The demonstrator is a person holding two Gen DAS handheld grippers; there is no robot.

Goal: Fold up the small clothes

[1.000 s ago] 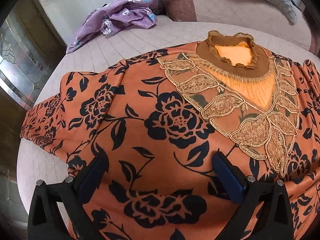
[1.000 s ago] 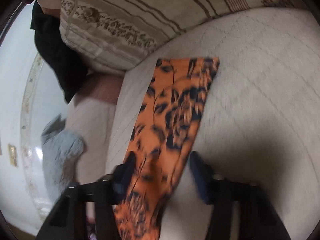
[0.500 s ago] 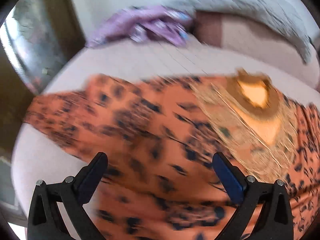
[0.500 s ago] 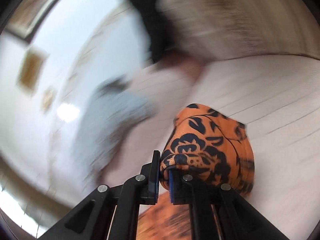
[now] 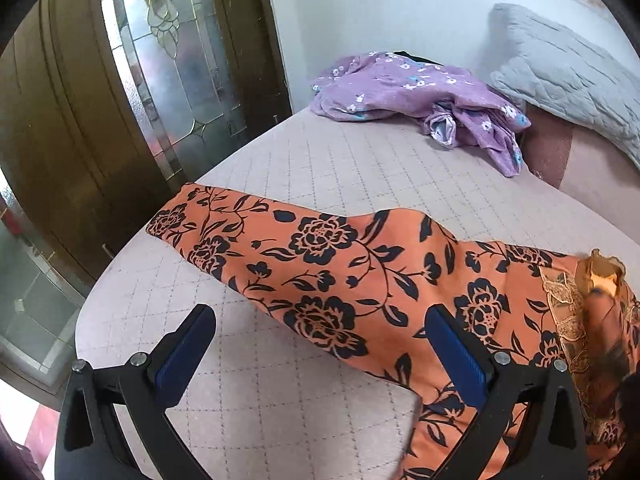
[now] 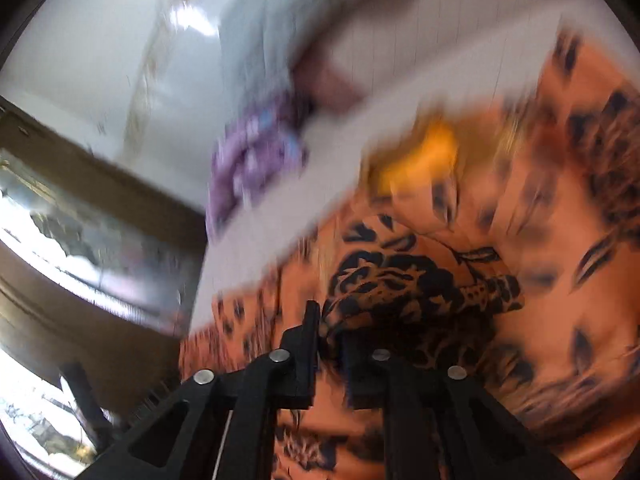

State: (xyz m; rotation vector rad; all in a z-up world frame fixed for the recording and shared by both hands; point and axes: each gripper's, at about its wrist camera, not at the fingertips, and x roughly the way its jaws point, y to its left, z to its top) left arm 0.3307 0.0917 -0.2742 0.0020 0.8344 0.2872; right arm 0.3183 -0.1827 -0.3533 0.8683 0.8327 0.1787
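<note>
An orange top (image 5: 360, 280) with black flowers and a gold lace collar (image 5: 580, 312) lies on the bed. Its left sleeve (image 5: 224, 224) stretches out flat toward the bed's left edge. My left gripper (image 5: 320, 344) is open and empty, hovering just above the sleeve. My right gripper (image 6: 328, 332) is shut on a bunch of the top's fabric (image 6: 400, 280), its other sleeve, and holds it over the body of the top (image 6: 560, 240). The right wrist view is blurred by motion.
A purple flowered garment (image 5: 420, 96) lies crumpled at the far side of the bed (image 5: 280, 392). A grey quilted pillow (image 5: 568, 76) leans at the back right. A wooden door with leaded glass (image 5: 160, 60) stands close along the bed's left edge.
My right gripper closed on the right sleeve and carried it across over the top's body. My left gripper swung left, from over the chest to over the left sleeve.
</note>
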